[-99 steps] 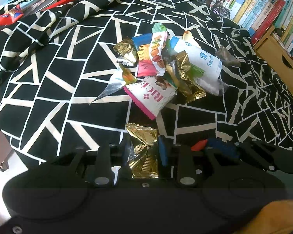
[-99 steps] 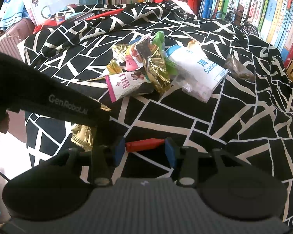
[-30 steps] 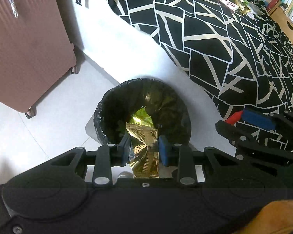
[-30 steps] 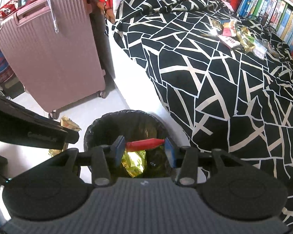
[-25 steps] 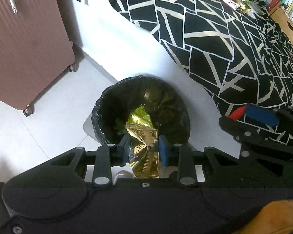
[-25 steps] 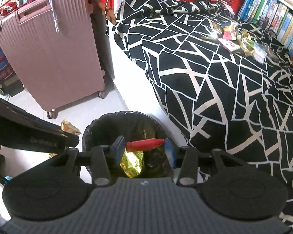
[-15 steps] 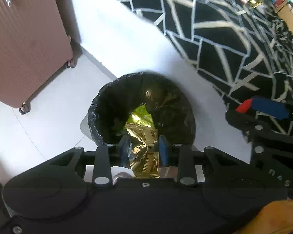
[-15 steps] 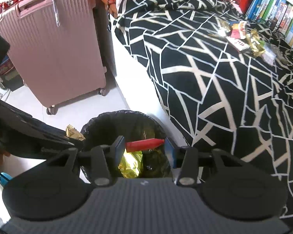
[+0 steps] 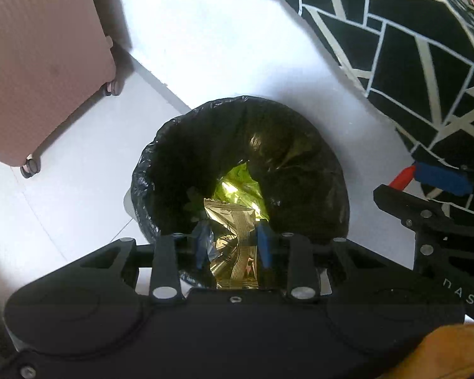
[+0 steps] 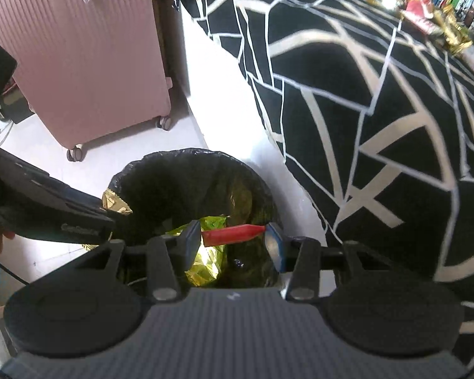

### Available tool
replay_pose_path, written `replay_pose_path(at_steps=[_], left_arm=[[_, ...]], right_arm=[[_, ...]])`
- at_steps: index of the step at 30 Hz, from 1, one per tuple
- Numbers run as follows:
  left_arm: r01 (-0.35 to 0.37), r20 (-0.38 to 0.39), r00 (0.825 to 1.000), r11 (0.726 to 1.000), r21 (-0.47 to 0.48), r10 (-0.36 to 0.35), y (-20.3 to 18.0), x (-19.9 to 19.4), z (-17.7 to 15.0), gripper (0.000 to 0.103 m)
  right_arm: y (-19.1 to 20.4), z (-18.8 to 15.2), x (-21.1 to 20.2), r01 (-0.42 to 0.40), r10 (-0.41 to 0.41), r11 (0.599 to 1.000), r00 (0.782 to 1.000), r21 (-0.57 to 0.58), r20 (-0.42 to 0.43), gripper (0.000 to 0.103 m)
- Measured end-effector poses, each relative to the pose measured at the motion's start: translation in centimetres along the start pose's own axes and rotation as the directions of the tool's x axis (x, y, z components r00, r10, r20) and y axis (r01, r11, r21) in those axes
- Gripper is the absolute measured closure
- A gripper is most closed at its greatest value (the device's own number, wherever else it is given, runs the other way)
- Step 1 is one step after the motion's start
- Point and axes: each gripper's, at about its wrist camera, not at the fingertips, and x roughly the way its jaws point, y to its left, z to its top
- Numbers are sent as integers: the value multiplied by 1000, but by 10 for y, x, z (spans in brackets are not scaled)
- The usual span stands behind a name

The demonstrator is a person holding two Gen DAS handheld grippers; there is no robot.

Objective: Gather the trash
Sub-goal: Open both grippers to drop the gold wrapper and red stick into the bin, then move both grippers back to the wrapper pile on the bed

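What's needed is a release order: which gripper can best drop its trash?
Right gripper: jaws have just been opening, red wrapper between them above the bin's middle; left gripper's gold wrapper overhangs the rim.

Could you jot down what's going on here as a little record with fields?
Place: trash bin with black liner, on the floor beside a bed
Left gripper: jaws just opening, gold wrapper between them
Right gripper: jaws just opening, red wrapper spanning them, over the bin
In the bin: shiny yellow-green wrappers
Nearby: pink suitcase
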Motion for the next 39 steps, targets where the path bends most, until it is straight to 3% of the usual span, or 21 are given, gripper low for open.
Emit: replay_pose_path(at_steps=[5, 9, 16, 25, 29, 32, 39], left_arm=[[-8, -1, 1000, 1000, 29, 8, -2, 15, 1, 48], [-22, 12, 1000, 999, 34, 21, -5, 14, 1, 36], [-23, 40, 999, 999, 24, 22, -6, -8, 8, 33], [-18, 159, 987, 998, 61, 8, -23, -81, 26, 34], [-29, 259, 966, 991, 133, -7, -45, -125, 45, 34], [11, 304, 951, 989, 149, -56, -64, -148, 67, 33], [14, 384, 916, 967, 256, -115, -131, -177, 116, 28]], right_arm=[[-6, -3, 15, 3, -3, 1000, 1000, 10, 7, 24], [-10, -2, 15, 4, -5, 1000, 1000, 26, 16, 21], [-9, 6, -4, 6, -8, 999, 999, 40, 39, 21], [-14, 25, -74, 51, -63, 995, 989, 89, 136, 20], [-28, 37, -118, 132, -164, 978, 964, 161, 207, 20], [-48, 45, -147, 189, -249, 952, 935, 239, 254, 20], [-114, 66, -170, 248, -377, 886, 877, 393, 298, 21]])
